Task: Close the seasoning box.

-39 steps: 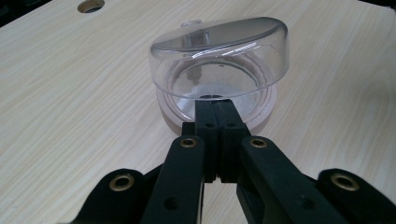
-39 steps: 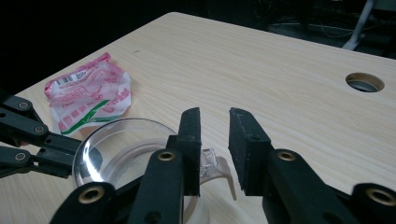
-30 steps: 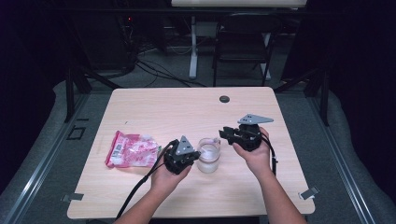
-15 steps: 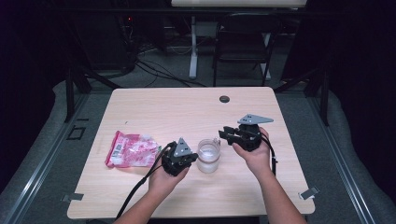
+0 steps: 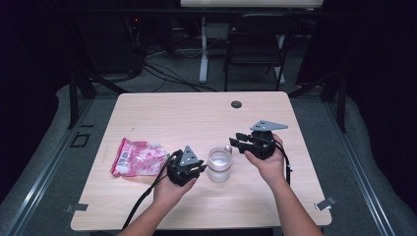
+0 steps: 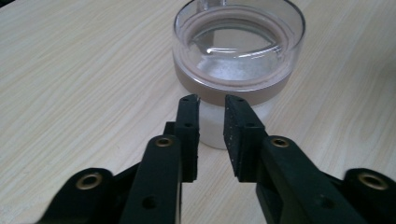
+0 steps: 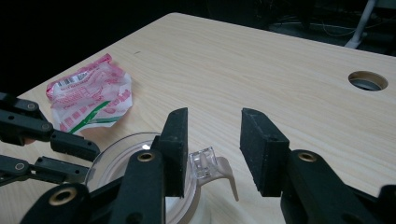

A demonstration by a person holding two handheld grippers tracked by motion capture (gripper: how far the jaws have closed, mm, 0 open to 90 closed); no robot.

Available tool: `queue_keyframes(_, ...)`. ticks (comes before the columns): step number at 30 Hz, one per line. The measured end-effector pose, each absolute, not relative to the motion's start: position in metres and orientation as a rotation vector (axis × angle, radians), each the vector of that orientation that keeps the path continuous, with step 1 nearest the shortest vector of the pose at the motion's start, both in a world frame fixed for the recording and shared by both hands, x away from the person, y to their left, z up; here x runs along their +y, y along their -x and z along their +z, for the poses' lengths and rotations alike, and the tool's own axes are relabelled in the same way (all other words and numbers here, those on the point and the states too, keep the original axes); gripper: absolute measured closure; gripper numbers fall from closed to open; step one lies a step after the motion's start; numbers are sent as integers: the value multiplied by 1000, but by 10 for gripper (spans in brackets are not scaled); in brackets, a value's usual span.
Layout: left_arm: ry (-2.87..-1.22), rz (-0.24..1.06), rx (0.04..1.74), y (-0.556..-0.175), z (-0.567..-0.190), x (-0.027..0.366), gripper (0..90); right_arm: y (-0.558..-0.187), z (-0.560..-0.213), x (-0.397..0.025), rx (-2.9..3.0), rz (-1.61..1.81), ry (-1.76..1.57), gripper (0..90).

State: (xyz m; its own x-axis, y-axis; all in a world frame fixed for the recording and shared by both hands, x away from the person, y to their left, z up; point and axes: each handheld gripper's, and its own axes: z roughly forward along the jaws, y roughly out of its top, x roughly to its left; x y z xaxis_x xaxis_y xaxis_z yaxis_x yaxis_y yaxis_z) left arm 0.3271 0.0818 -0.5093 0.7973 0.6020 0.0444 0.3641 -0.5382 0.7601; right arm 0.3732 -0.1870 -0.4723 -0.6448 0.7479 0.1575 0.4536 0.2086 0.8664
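Observation:
A clear glass jar (image 5: 219,164) with a brown seal ring stands on the wooden table (image 5: 196,118) between both hands. Its mouth (image 6: 238,56) faces up, and a clear clasp on a tan tab (image 7: 205,168) sticks out from its rim. My left gripper (image 5: 200,168) points at the jar's side from the left. Its jaws are a narrow gap apart with nothing between them (image 6: 212,100), just short of the glass. My right gripper (image 5: 235,140) hovers open at the jar's right, its jaws (image 7: 212,116) wide above the clasp.
A crumpled pink snack bag (image 5: 137,157) lies left of the left hand. A round cable hole (image 5: 236,104) sits near the table's far edge. A dark folding chair (image 5: 255,44) and floor cables are beyond the table. Each gripper trails a cable toward the front edge.
My left gripper has drawn back slightly from the jar, toward the left and the person. The right gripper and the jar have hardly moved.

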Motion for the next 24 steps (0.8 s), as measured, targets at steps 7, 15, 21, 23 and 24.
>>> queue_keyframes(7,-2176,424,740,-329,-504,97,602,-373,-472,-187,2194,1405,-1133,578)
queue_keyframes(15,-2134,463,811,-332,-497,128,495,-373,-473,-187,2194,1397,-1135,548)
queue_keyframes(21,-2098,503,879,-333,-493,158,474,-372,-473,-187,2202,1378,-1149,531)
queue_keyframes(23,-2095,512,892,-333,-492,166,472,-371,-473,-188,2191,1386,-1156,531)
queue_keyframes(24,-2085,517,904,-332,-492,171,471,-371,-473,-188,2194,1383,-1153,531)
